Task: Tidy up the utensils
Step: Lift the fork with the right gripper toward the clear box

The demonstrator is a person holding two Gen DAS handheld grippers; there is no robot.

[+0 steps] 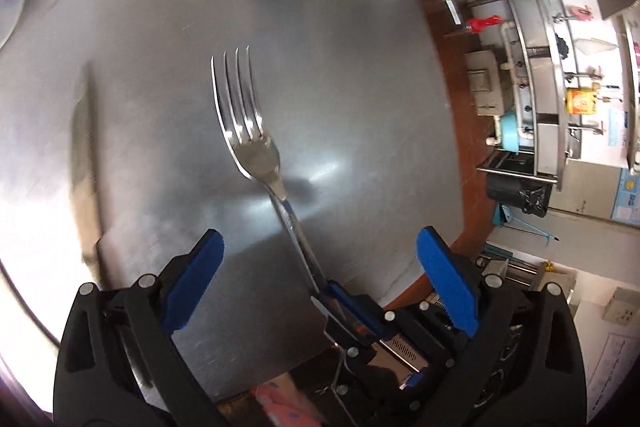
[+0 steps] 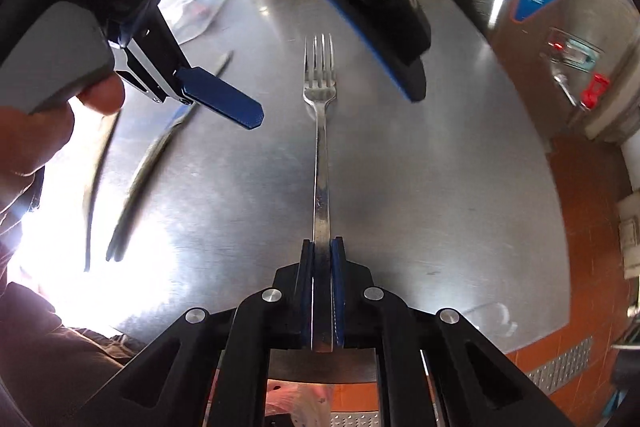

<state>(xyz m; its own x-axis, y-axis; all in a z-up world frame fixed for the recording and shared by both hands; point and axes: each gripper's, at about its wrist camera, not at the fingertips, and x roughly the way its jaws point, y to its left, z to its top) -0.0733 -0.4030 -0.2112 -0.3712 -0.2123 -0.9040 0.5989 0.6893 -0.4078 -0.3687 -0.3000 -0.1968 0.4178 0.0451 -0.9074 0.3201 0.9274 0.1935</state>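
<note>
My right claw (image 2: pixel 322 263): clamped on the handle of the fork (image 2: pixel 319 115); both blue pads press its flat sides.
Fork: held above the table (image 2: pixel 440 167), prongs pointing away from me, handle end deep between my pads.
My left claw (image 1: pixel 318 255): wide open, nothing pressed; its blue pads (image 1: pixel 446 277) stand on either side of the fork's handle, apart from it.
My hand (image 2: pixel 44 131): left of the fork, wrapped round the grey grip of the left claw.
Other cutlery (image 2: pixel 156 155): two blurred, slim pieces lying on the table left of the fork; I cannot tell what kind.
Table: brushed steel, scratched, glaring white left of the fork.
Floor (image 2: pixel 588 211): reddish-brown, right of the fork, past the table's edge.
</note>
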